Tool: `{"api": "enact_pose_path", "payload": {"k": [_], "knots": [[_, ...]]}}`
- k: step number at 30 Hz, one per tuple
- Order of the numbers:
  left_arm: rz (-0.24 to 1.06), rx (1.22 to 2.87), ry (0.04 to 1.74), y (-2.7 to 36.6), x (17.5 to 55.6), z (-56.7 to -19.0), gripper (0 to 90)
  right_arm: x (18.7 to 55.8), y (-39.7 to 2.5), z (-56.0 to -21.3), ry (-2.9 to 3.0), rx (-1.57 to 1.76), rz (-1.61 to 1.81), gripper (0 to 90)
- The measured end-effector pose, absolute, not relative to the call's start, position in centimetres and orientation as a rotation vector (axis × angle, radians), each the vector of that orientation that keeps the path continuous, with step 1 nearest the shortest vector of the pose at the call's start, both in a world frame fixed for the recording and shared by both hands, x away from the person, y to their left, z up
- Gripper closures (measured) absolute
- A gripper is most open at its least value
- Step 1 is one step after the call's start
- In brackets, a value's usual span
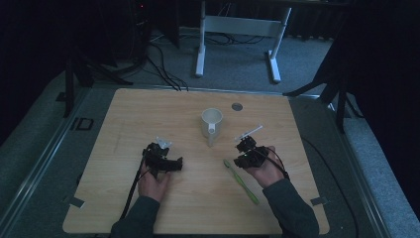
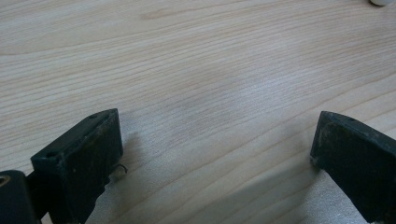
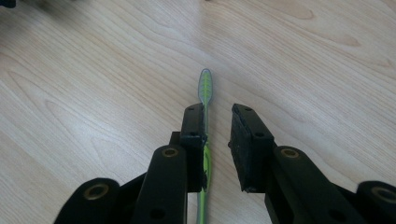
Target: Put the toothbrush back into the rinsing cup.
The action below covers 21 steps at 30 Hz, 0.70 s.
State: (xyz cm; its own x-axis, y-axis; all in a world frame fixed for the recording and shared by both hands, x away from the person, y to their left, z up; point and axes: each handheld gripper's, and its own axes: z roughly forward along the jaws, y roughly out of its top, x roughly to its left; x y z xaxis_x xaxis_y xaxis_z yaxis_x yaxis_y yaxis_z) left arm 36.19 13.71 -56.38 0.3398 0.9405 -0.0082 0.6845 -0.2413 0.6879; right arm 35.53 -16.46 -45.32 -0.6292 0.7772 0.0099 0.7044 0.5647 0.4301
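So, high view: your right gripper (image 1: 246, 150) sits by the head end of the toothbrush (image 1: 242, 180), which lies flat on the table (image 1: 124, 208) right of centre; the mug (image 1: 212, 123) stands farther back. Left gripper view: your left gripper (image 2: 215, 158) gapes wide over bare wood, holding nothing. Right gripper view: jaws part-open astride the brush neck, not clamped. Likely a pick-up; next, centre and squeeze.

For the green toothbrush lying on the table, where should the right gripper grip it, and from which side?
Probably the handle just behind the head, from straight above. The toothbrush lies flat on the table, so only its narrow sides can be pinched. The right gripper already straddles it, jaws apart, one touching the handle.
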Motion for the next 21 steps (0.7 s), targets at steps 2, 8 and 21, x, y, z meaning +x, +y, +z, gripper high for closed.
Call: {"api": "enact_pose_path", "payload": {"k": [2,8,21], "knots": [[0.555,2.009,1.417,13.71,36.19,-56.38,2.4,35.56,-16.38,-45.36,2.62,1.252,0.588,74.9],[0.556,2.009,1.417,13.7,36.18,-56.38,2.4,35.64,-16.09,-45.52,2.638,1.244,0.562,75.0],[0.556,2.01,1.416,13.71,36.18,-56.38,2.4,35.86,-15.62,-45.73,2.667,1.244,0.503,74.9]]}}
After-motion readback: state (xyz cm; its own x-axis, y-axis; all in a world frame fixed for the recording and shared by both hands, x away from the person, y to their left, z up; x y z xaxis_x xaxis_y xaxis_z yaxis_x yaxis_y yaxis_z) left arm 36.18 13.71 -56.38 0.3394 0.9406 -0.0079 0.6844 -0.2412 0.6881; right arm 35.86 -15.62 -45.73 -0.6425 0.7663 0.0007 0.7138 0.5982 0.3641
